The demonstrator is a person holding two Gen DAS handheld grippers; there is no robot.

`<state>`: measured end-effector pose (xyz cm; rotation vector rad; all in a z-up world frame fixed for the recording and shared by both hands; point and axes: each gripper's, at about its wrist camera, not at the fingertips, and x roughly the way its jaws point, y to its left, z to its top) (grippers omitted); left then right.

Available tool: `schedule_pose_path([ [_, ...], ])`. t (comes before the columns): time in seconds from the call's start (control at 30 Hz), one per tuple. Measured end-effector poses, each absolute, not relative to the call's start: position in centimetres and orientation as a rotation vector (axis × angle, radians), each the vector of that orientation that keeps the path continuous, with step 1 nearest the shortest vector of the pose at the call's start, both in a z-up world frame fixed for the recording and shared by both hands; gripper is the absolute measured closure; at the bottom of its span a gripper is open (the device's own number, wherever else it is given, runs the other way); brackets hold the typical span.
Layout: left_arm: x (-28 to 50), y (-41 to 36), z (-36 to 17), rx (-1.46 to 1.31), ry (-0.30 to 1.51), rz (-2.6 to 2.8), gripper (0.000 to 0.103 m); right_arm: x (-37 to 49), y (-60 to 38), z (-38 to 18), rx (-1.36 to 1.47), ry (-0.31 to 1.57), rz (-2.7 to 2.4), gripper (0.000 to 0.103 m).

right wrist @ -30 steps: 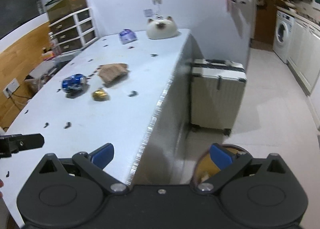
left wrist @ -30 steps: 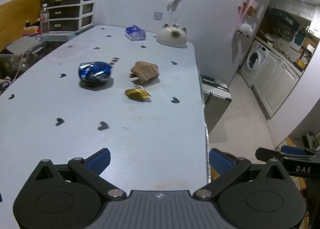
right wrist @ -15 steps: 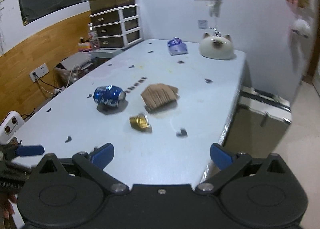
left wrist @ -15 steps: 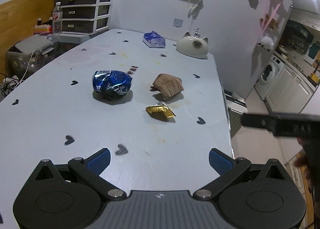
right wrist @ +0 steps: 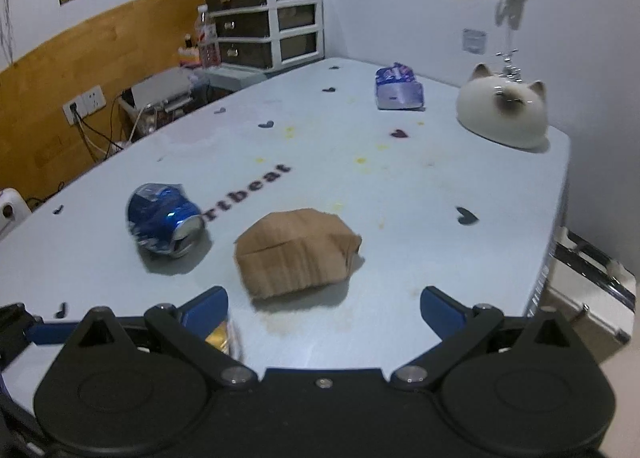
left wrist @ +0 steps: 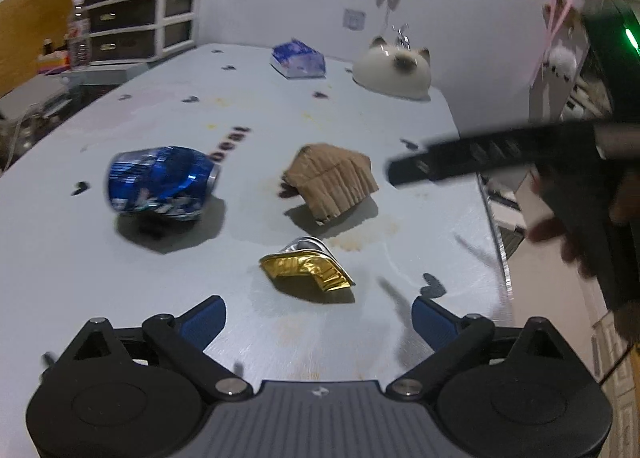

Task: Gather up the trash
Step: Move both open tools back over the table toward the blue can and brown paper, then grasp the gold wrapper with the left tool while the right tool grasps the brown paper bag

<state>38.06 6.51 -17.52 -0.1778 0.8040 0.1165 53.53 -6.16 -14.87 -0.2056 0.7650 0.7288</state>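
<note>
Blue crushed can (left wrist: pixel 160 181) lies on its side at the left of the pale bench (left wrist: pixel 120 278), well apart from either tool. Just right of it sits the crumpled brown cardboard (left wrist: pixel 332 181), and nearer the camera the gold foil wrapper (left wrist: pixel 308 272) rests flat on the bench, just ahead of the left tool (left wrist: pixel 318 316). That tool's jaws have just been closing a little but stand wide apart with nothing between them. Farther right, the right tool (right wrist: pixel 324 308) is also spread wide and empty, with the cardboard (right wrist: pixel 296 254) centred just ahead of its gap; its dark body crosses the right side of the left wrist view.

The step in hand looks like the approach to a first pick, likely foil for the left and cardboard for the right. To do it well, the left tool should come down so one pad lands on each side of the flat wrapper, pressing close to the bench so the thin foil does not slip under. The cardboard is bulky and springy, so squeeze across its narrower width. The two tools are close; keep them from colliding.
</note>
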Motion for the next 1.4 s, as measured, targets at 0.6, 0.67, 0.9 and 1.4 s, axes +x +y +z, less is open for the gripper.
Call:
schedule_pose_path([
  [0.6, 44.9, 7.0, -21.4, -0.016, 0.841, 0.084, 0.038, 60.0, 2.0, -19.2, -0.189, 0.862, 0.792, 0.000],
  [0.67, 45.0, 7.7, -21.2, -0.041, 0.836, 0.100, 0.042, 60.3, 1.7, -19.3, -0.166, 0.869, 0.791, 0.000],
  [0.9, 45.7, 12.8, -19.9, -0.098, 0.807, 0.254, 0.048, 60.0, 0.1, -19.3, -0.147, 0.890, 0.795, 0.012],
  [1.4, 41.5, 16.2, -17.8, -0.194, 0.798, 0.315, 0.059, 56.2, -2.8, -18.5, -0.097, 0.908, 0.820, 0.022],
])
